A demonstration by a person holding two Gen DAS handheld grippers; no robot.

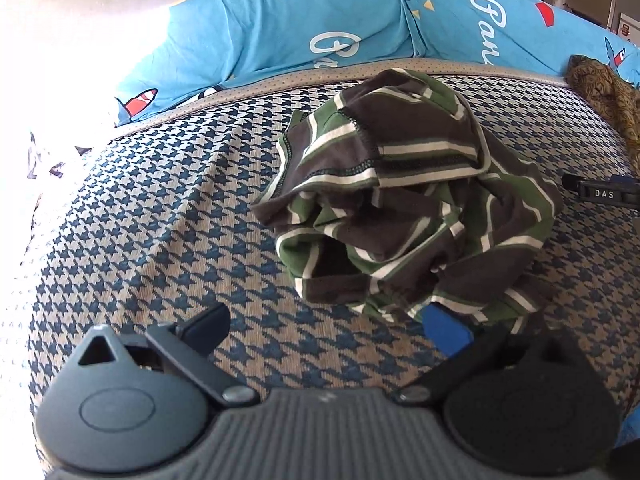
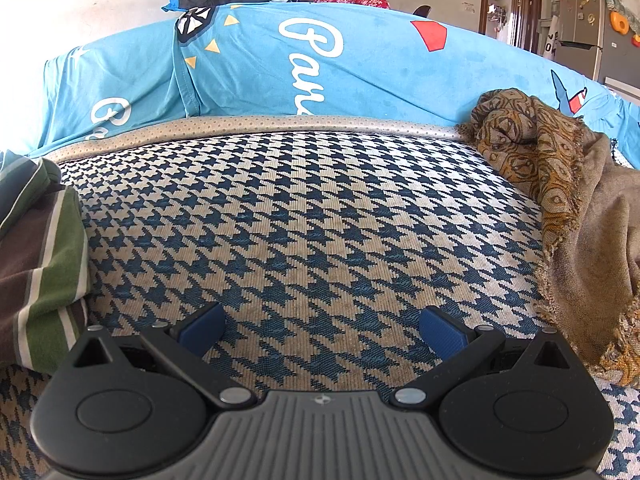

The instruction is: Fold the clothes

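Houndstooth cushion was seen backed by a blue printed cover. Striped garment lay crumpled mid-cushion, unfolded. Left gripper was held spread, one pad at the garment's near edge, nothing clasped; right gripper was held spread over bare cushion. Judged: spreading flat was called for, starting from a hem or corner. Garment type was not discernible; a patterned scarf was cut off at the edge.

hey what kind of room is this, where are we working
Probably a home living room: a houndstooth sofa seat with a blue printed cover behind it, and a fridge with magnets beside a doorway.
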